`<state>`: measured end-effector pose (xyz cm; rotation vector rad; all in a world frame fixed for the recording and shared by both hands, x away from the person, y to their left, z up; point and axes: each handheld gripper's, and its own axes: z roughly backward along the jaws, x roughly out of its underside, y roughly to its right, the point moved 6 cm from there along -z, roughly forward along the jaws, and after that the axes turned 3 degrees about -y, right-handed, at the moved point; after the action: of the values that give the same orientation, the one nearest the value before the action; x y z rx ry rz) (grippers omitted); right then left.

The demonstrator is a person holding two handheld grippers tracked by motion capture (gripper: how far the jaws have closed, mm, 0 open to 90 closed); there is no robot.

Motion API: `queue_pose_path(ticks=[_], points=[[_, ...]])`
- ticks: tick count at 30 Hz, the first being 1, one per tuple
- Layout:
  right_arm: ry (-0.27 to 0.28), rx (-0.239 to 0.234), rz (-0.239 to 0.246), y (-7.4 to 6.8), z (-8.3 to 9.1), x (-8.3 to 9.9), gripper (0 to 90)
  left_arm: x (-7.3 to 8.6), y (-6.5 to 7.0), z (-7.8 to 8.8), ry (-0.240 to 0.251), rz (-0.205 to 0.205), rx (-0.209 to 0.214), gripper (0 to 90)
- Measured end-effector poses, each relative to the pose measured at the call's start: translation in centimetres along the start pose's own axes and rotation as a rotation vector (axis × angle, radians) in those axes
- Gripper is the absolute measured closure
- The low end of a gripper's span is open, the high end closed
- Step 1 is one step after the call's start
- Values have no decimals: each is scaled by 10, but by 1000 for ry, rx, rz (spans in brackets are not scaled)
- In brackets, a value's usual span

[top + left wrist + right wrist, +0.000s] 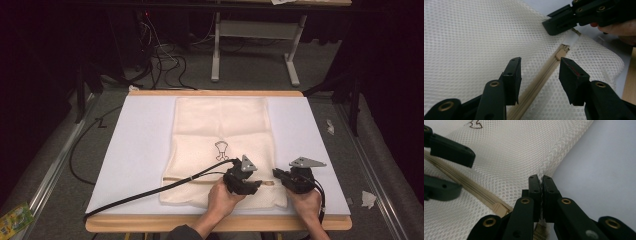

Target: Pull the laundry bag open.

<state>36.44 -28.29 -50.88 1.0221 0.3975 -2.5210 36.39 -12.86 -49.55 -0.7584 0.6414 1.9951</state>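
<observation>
A cream-white mesh laundry bag (222, 150) lies flat in the middle of a pale lavender-white sheet (140, 150) that covers the light wooden table (220, 223), its near end close to the person. A beige zipper (541, 80) runs across that near end, and its small beige slider (562, 53) sits near the bag's right-hand end.

The right gripper (541, 182) has its 2 black jaws clamped flat together on a fold of the mesh at the bag's edge, just past the zipper's end; in the left gripper view the same jaws pinch the fabric right behind the slider. The left gripper (540, 77) has its jaws released and apart, 1 on each side of the zipper track, with the slider just ahead of them and nothing pressed between the pads. In the high view the 2 grippers sit close together over the zipper, with the person's hands (222, 197) behind them.

A thick black cable (145, 192) trails from the left gripper across the sheet and off the table's left corner. A small dark line drawing (221, 150) is printed on the bag further up. Beyond the table stand grey metal legs (216, 50) and a tangle of dark cables (165, 62) on the grey floor. Scraps of white paper (368, 199) lie to the right and a yellow-green packet (14, 219) to the left.
</observation>
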Motion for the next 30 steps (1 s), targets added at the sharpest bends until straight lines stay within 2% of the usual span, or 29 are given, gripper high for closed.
queue_pose_path(ticks=[5,10,15,23,30], points=[[21,-20,-16,0,5,-4,886,2,2,-4,-9,13,25,582],[37,-30,-13,-2,8,-8,886,2,3,-6,0,29,52,620],[56,-39,4,-4,11,-13,886,1,4,-9,12,51,71,630],[69,-50,-4,-8,14,-18,886,-1,3,-11,25,79,96,648],[79,-56,0,-10,15,-20,887,-2,4,-11,30,86,102,653]])
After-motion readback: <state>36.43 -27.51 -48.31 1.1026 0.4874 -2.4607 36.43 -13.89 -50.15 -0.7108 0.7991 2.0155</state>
